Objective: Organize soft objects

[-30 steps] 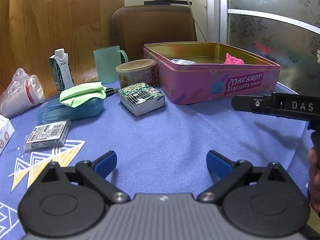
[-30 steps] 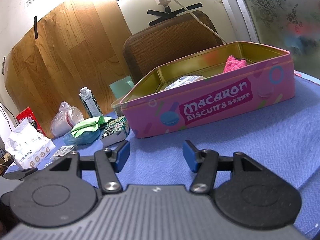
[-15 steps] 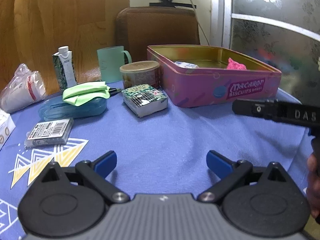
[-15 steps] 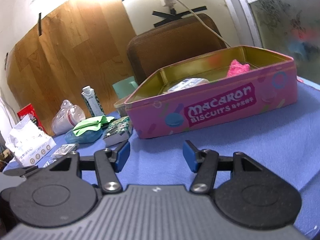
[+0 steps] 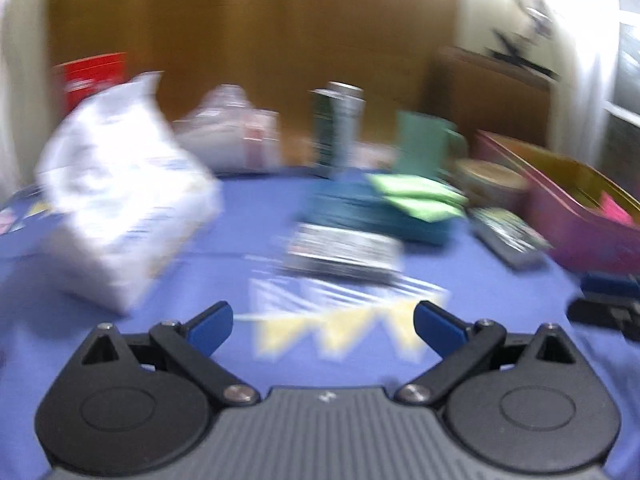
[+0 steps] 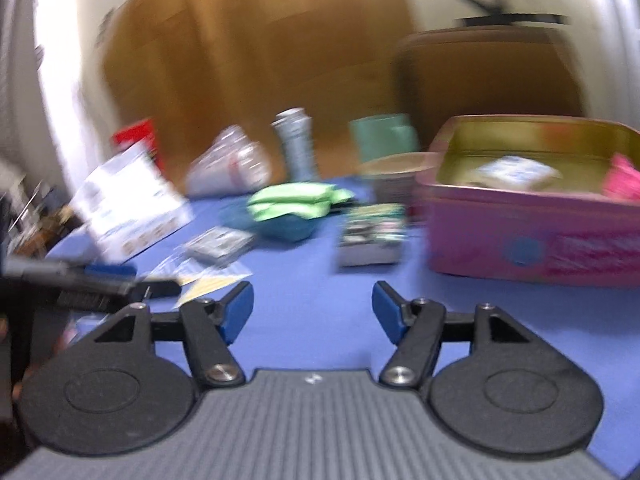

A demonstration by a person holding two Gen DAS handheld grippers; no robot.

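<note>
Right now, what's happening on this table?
Neither tool holds anything: the left tool and right tool both hang open above the blue cloth. Both views are motion-blurred. The pink tin already holds a pink soft item and a small white packet; the green cloth lies outside it.

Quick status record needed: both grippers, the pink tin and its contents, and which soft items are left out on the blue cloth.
left gripper: open, empty, over the blue tablecloth
right gripper: open, empty
pink biscuit tin: lid off, holds a pink fluffy item and a small white packet
outside the tin: light green folded cloth on a teal bundle; white tissue pack
image quality: both views motion-blurred
</note>
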